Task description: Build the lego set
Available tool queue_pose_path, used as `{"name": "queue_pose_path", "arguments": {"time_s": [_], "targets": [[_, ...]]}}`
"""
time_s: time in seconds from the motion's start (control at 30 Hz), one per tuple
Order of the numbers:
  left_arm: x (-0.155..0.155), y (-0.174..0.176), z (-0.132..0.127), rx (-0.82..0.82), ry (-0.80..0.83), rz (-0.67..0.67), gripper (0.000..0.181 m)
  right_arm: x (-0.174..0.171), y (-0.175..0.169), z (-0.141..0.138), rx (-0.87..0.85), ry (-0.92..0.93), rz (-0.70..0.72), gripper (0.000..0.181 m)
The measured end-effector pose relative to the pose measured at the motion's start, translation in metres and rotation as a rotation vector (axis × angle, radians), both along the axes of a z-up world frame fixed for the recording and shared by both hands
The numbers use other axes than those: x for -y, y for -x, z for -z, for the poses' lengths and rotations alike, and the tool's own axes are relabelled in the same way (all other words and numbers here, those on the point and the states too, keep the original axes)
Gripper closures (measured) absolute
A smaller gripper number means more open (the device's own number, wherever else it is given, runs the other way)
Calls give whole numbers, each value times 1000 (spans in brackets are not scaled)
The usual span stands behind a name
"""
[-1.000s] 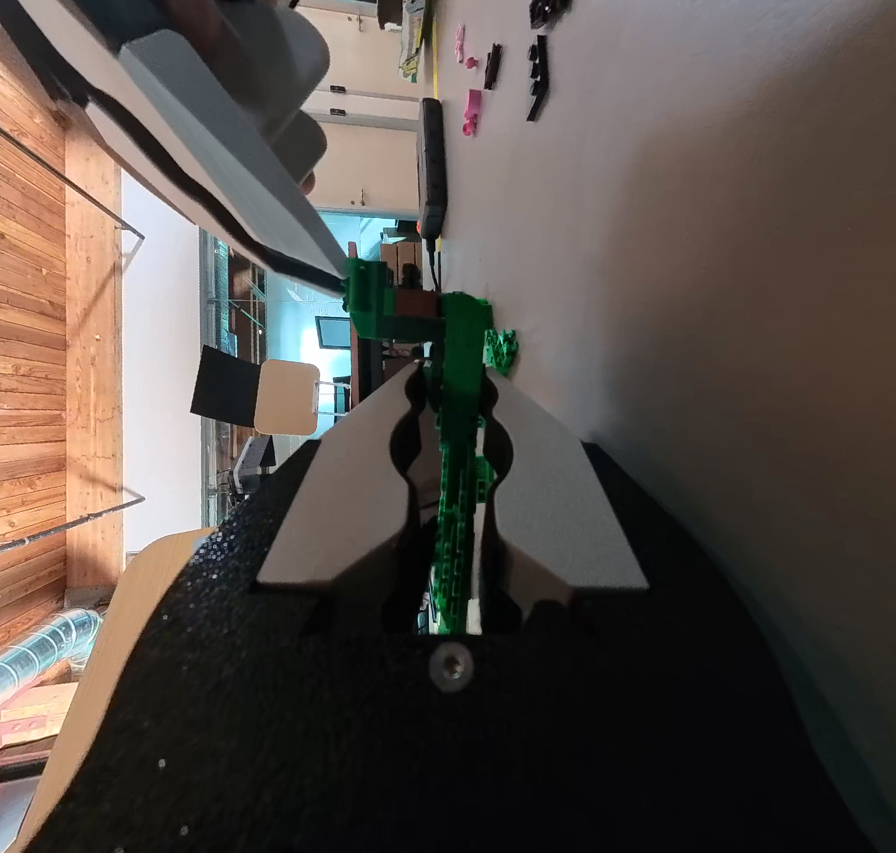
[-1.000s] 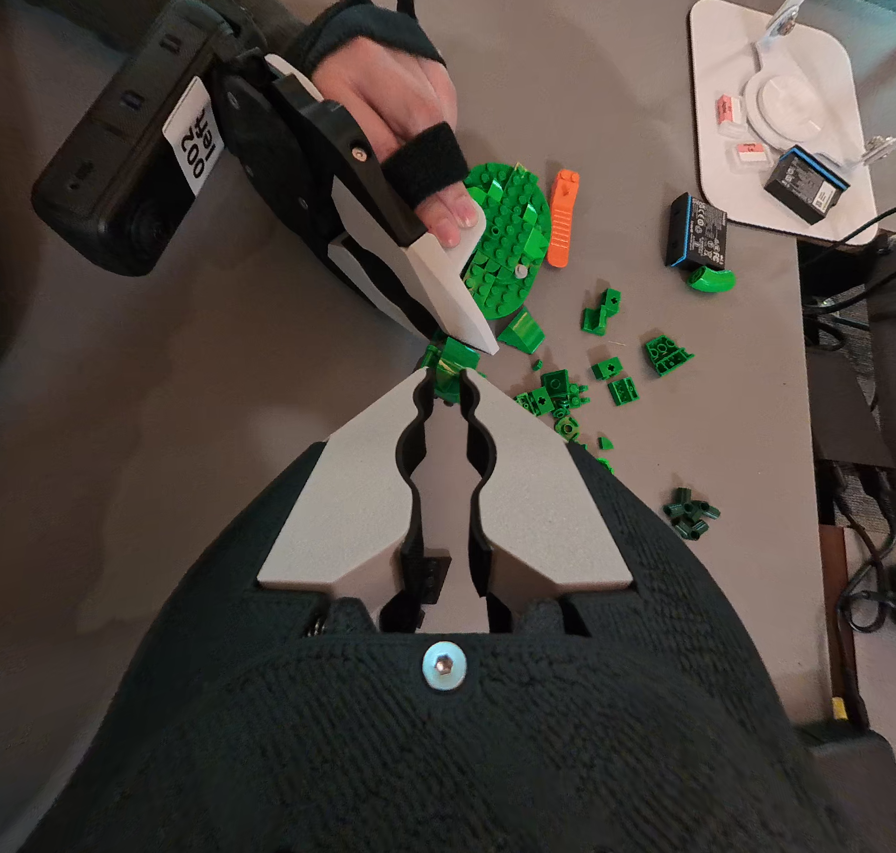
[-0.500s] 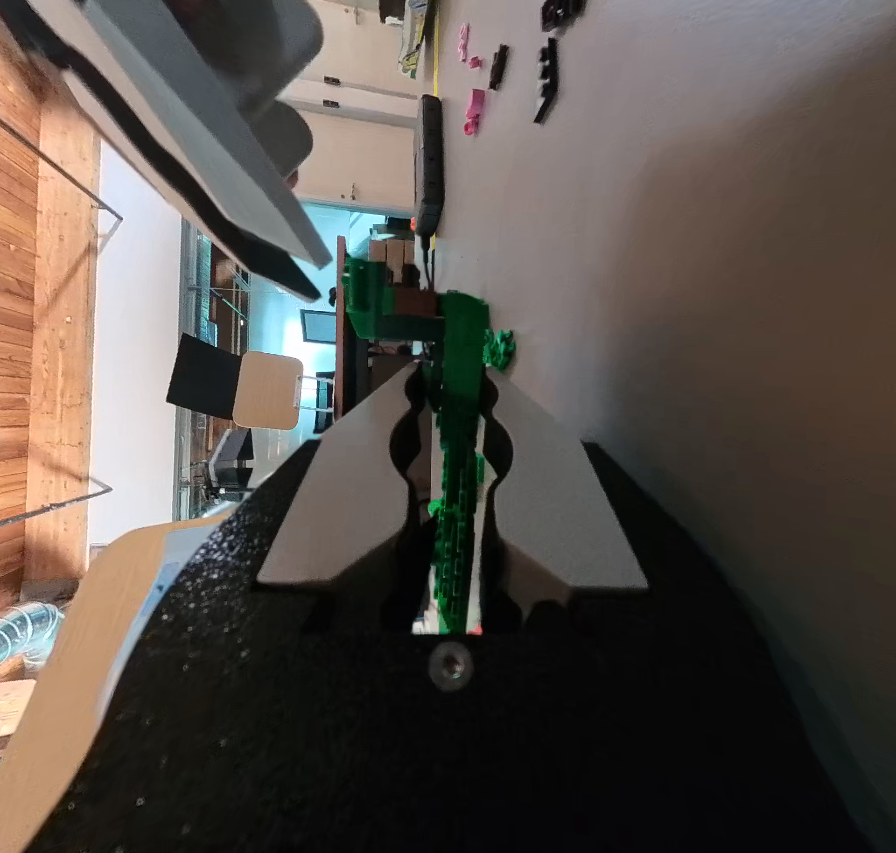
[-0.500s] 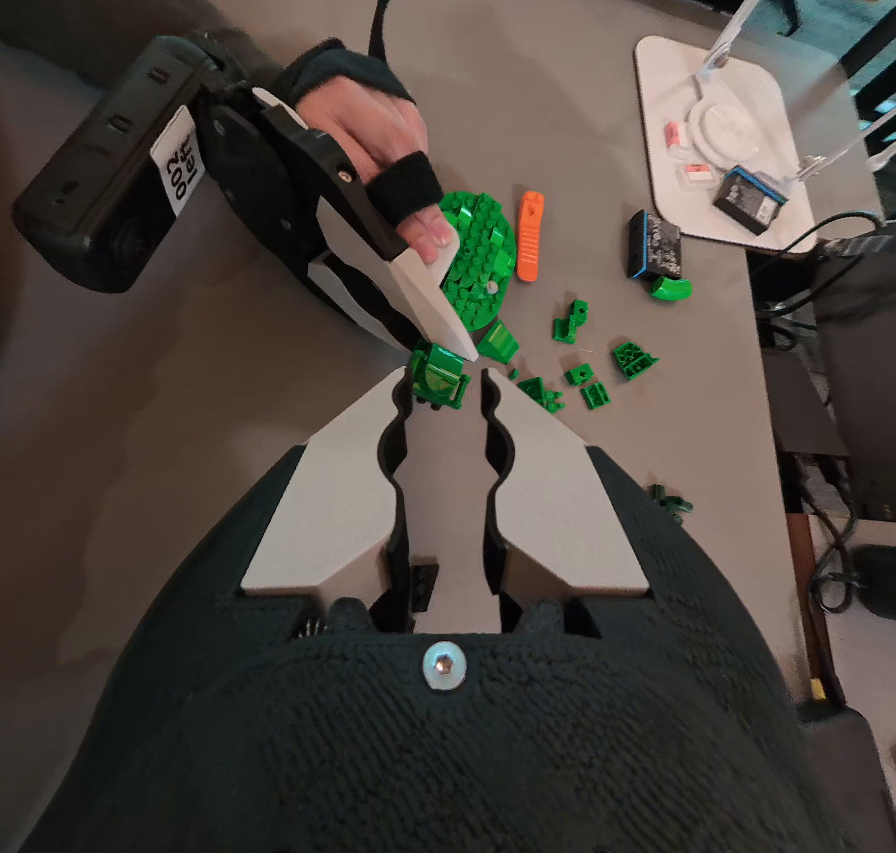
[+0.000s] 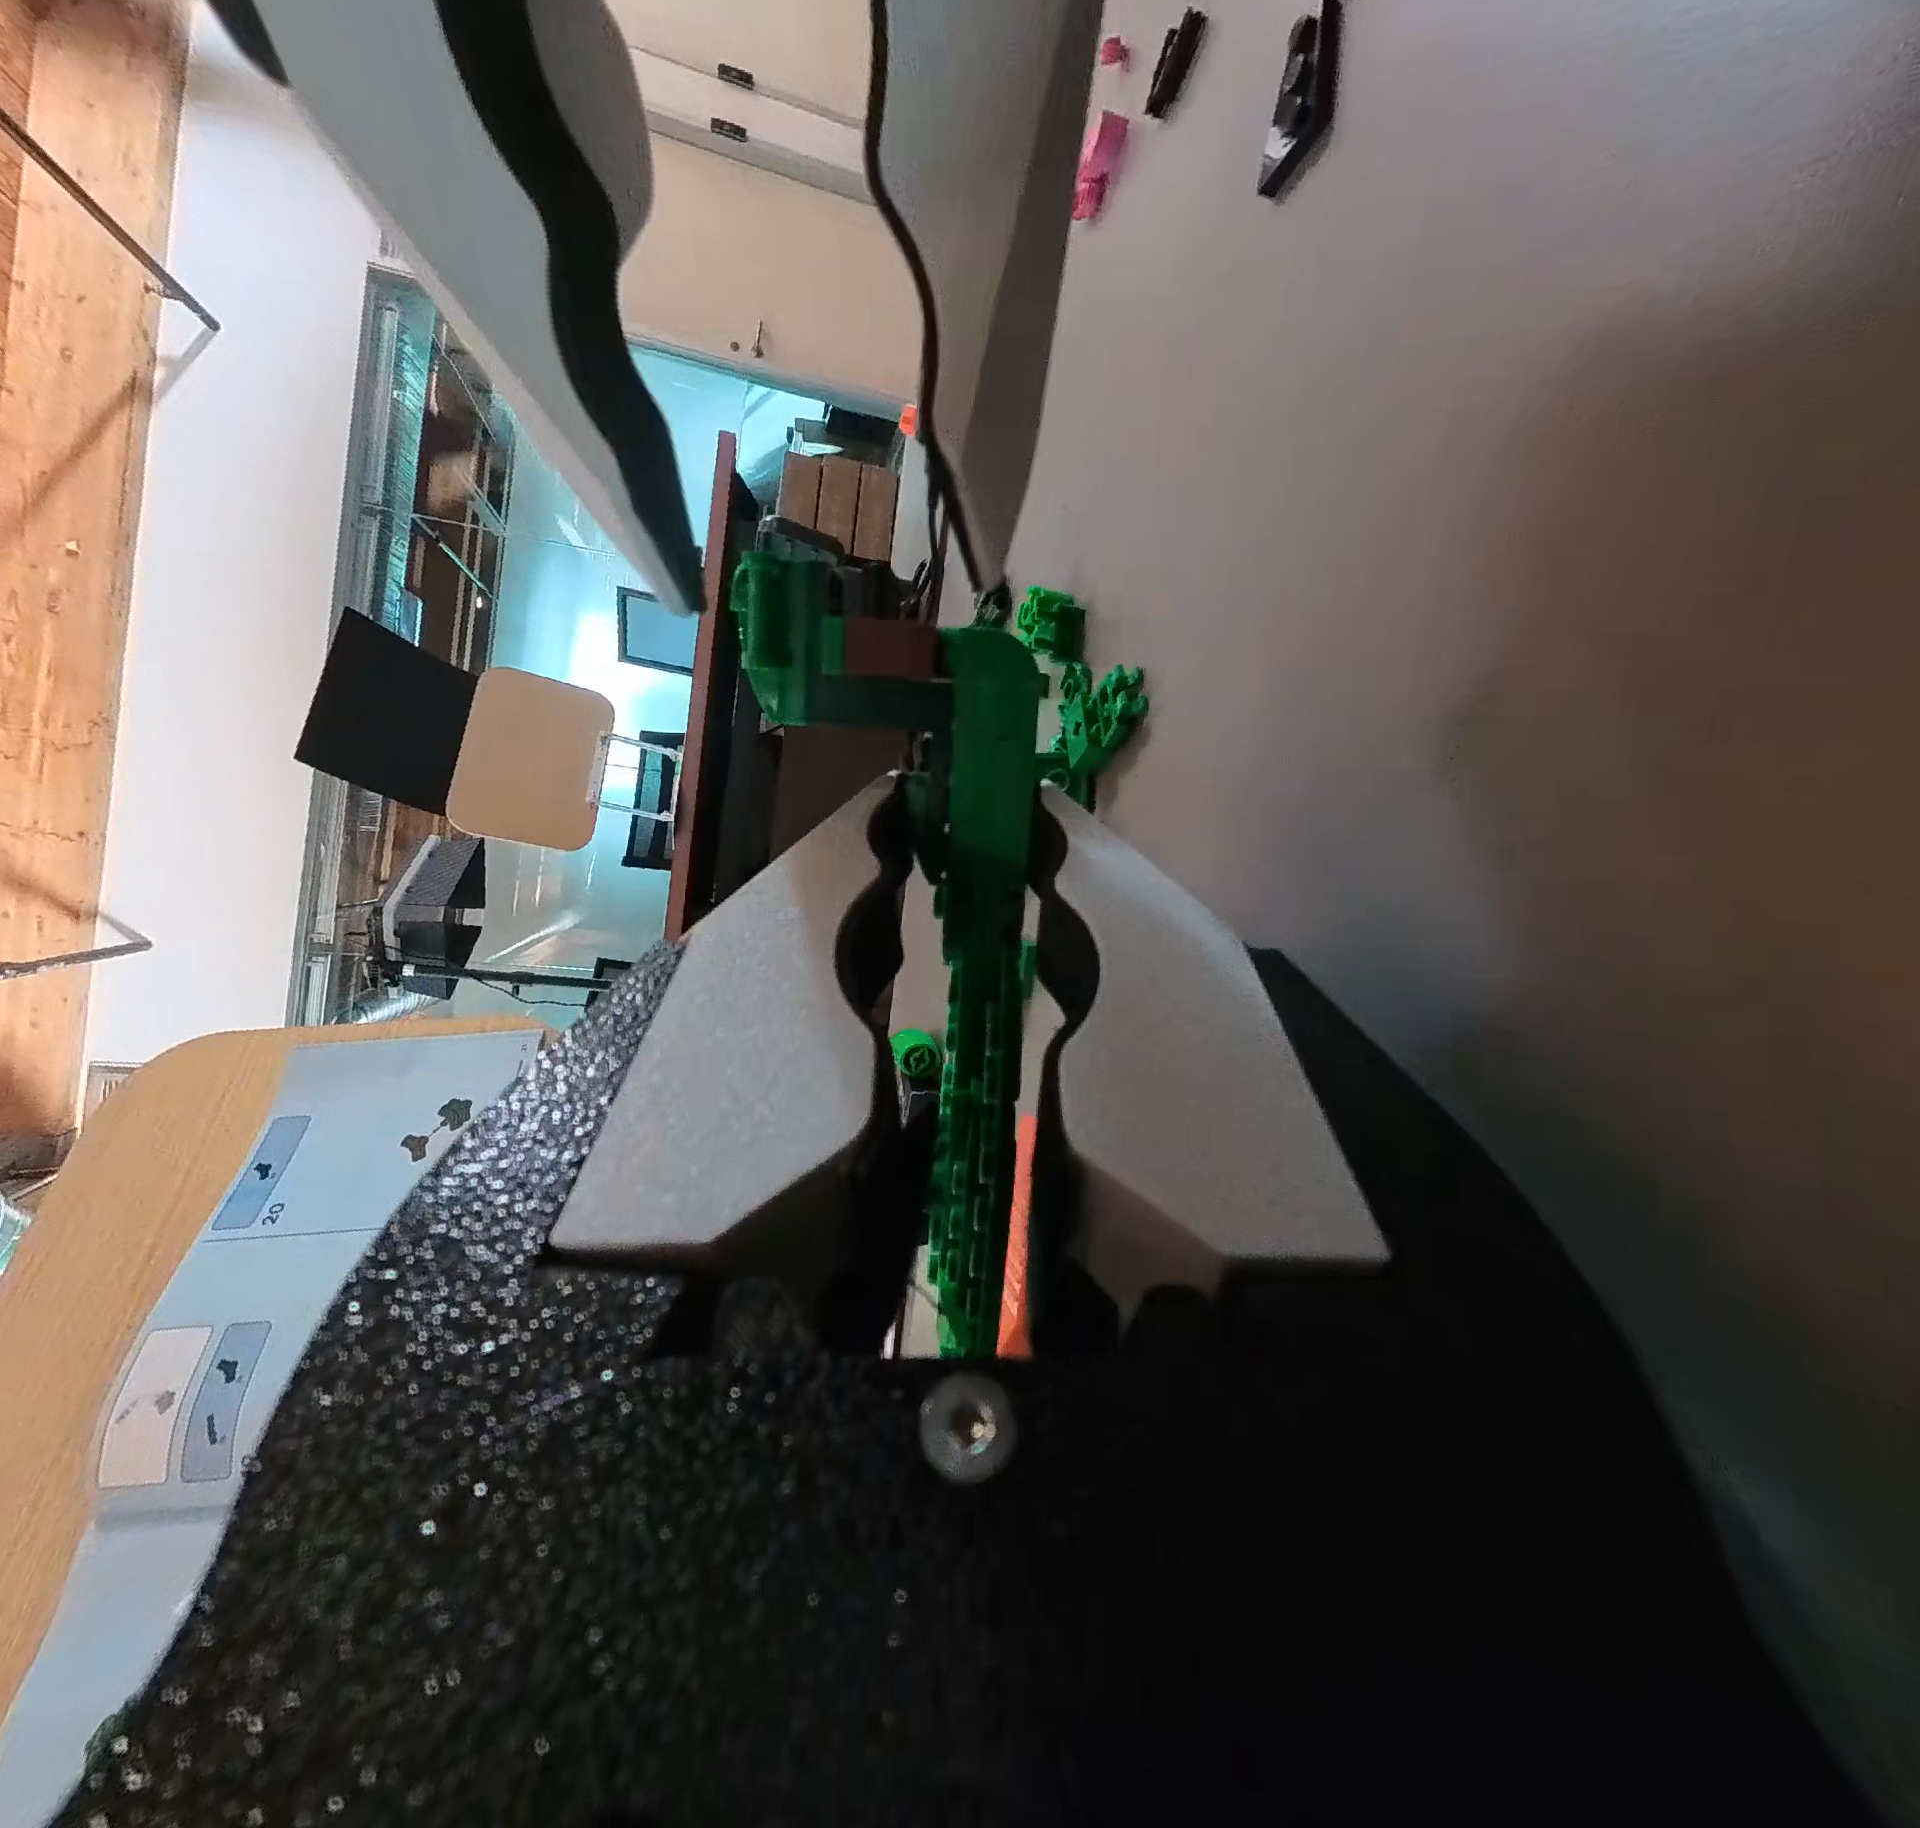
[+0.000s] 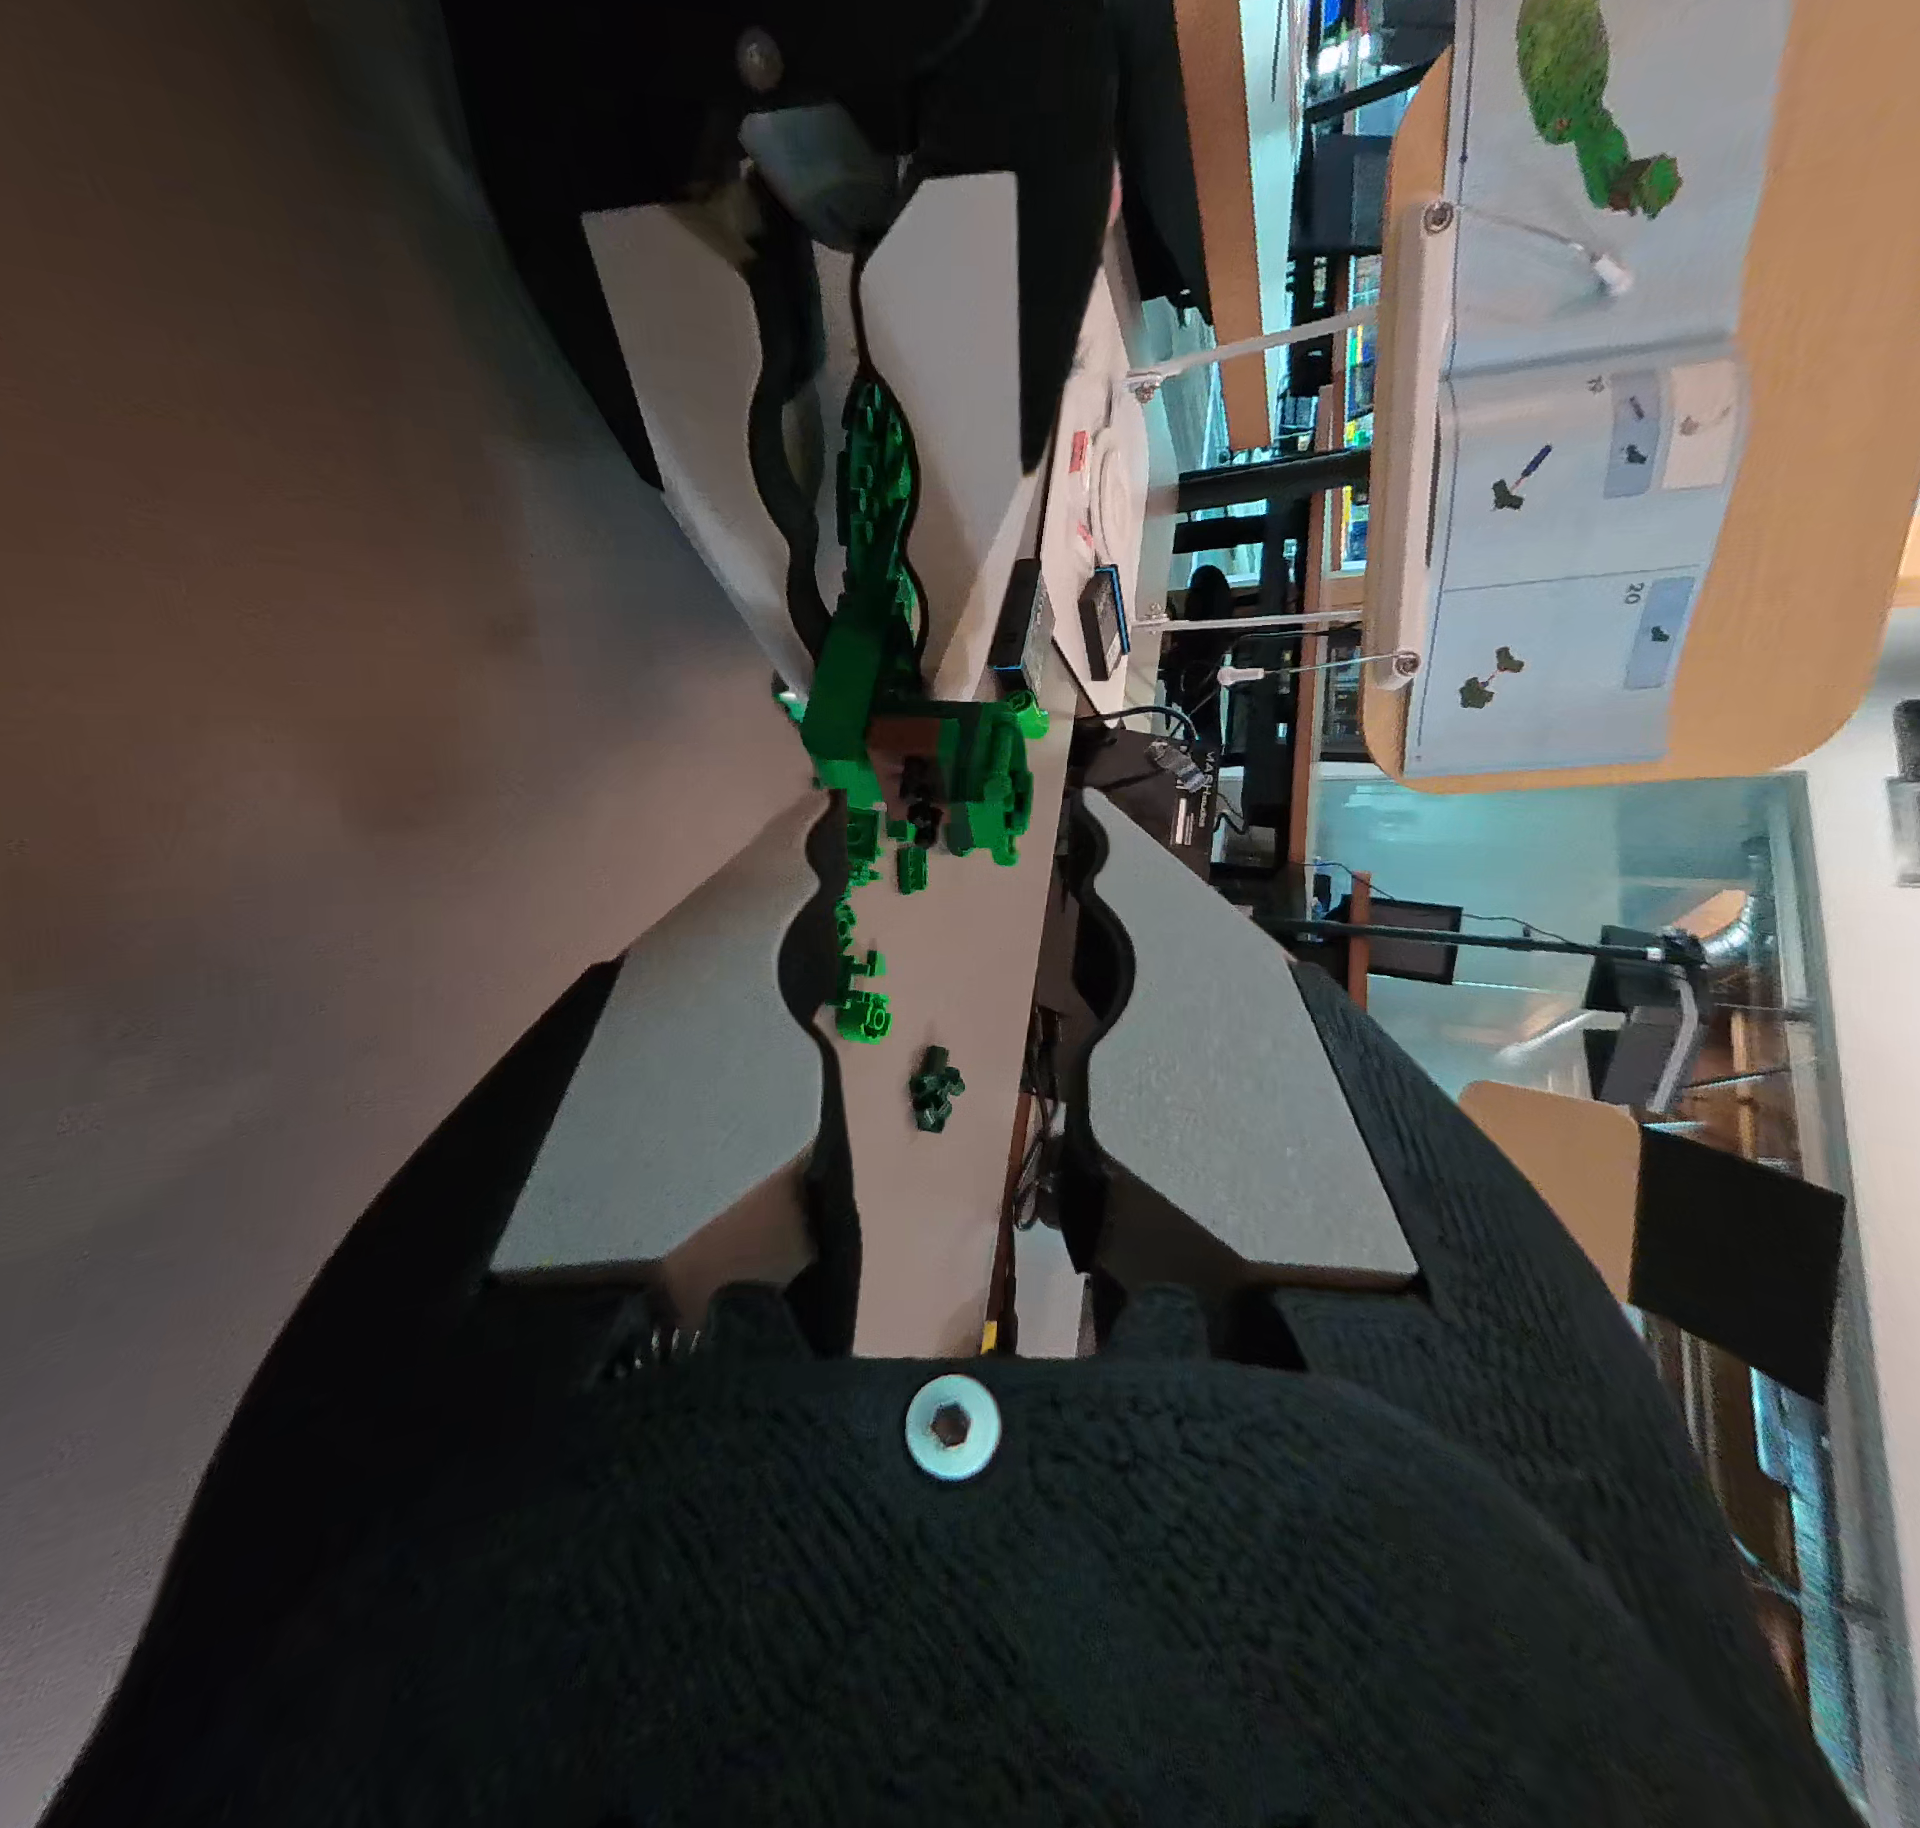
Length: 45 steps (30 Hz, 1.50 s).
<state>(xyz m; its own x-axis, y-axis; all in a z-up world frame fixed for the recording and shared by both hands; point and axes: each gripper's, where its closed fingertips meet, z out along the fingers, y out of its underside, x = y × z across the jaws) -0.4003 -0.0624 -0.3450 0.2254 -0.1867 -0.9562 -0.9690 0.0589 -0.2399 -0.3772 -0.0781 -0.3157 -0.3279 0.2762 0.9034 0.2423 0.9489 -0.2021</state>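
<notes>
We record a green lego plate [image 5: 982, 947] bearing a brown block [image 5: 891, 648], pink pieces [image 5: 1101, 163] at one o'clock, black pieces [image 5: 1294, 105] beyond, grey table [image 5: 1507, 531].

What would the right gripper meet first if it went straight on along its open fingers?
Most likely the green and brown brick cluster at the end of the green lego plate, which the left gripper holds edge-on. The right gripper is open just short of it; depth is uncertain.
</notes>
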Motion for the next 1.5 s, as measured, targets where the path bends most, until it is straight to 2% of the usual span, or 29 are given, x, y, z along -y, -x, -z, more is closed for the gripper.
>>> {"name": "queue_pose_path", "arguments": {"time_s": [0.17,0.6,0.67,0.77,0.83,1.0,1.3,1.37,1.43,1.5], "targets": [[1,-2,0,1,1,7,163,2,0,-1,-8,-20,-14,159],[2,-2,1,51,31,9,162,1,2,-2,32,-138,35,162],[2,0,1,44,28,6,163,1,3,-2,22,-117,35,161],[2,-3,-4,62,6,16,163,1,1,-6,11,44,39,157],[3,-4,-6,53,-10,22,163,-5,-1,-6,33,79,75,140],[3,-4,-4,53,-3,26,162,-3,-2,-4,34,19,46,160],[2,-1,2,2,9,16,163,-8,0,-2,37,-43,70,171],[2,-1,-1,34,7,13,163,-8,1,-6,17,17,79,168],[2,-1,3,20,26,17,162,-10,1,-8,18,31,84,147],[2,-3,2,5,13,23,162,-6,-1,-7,39,19,55,140]]}}
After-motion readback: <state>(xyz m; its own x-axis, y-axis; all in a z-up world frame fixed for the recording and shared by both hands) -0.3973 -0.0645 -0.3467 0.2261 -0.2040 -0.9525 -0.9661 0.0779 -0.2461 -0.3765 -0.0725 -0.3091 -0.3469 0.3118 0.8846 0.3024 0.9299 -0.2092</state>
